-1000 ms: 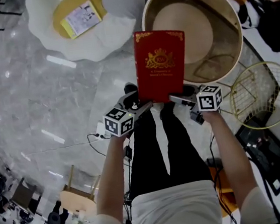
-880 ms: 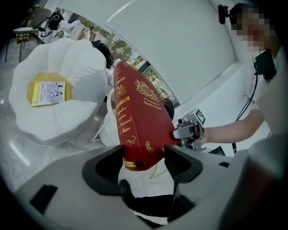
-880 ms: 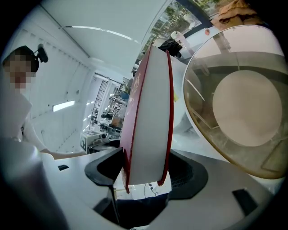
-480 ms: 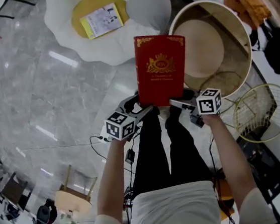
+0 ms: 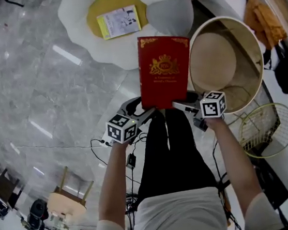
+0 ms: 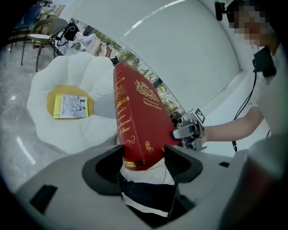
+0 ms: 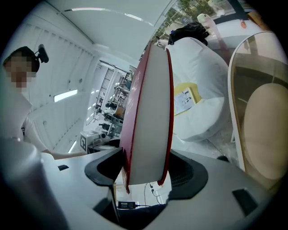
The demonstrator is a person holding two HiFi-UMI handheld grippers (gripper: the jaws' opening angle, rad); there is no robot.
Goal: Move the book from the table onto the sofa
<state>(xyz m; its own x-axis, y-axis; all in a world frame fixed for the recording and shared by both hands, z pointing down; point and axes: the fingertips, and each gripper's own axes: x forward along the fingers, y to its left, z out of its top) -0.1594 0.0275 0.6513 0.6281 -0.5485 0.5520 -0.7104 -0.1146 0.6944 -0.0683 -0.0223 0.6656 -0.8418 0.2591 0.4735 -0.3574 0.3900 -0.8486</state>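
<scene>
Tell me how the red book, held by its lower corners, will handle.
The red book should be stiff: its hard covers stand straight. It looks thick, so it is probably fairly heavy. It is held only at its bottom edge by the left gripper and right gripper, so it may tip if either loosens.

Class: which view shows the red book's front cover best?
The head view: the red book turns its cover flat-on to it, gold crest clear. The left gripper view shows spine and slanted cover; the right gripper view, mainly the page edge.
</scene>
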